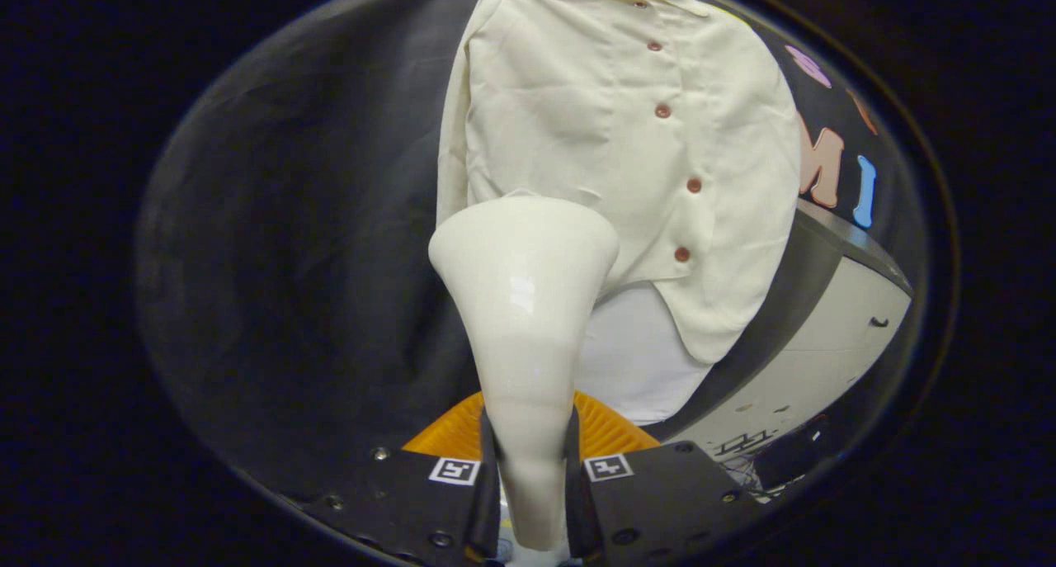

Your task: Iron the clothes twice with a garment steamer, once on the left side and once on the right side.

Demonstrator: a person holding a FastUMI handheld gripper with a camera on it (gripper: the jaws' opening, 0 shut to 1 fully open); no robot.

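A cream button-up shirt (610,146) hangs on the booth's dark wall, its row of reddish buttons (662,111) running down the front. My gripper (530,468) is shut on the handle of a cream garment steamer (524,303), with both fingers pressing its narrow neck. The steamer's flared head rises ahead of the fingers and sits in front of the shirt's lower left part, near the hem. Whether the head touches the cloth is not visible from behind it.
A white board (635,361) hangs behind the shirt's hem. Beyond the fingers to the right, a pale table (825,361) with a dark edge holds small items. An orange ribbed part (450,435) sits behind the fingers.
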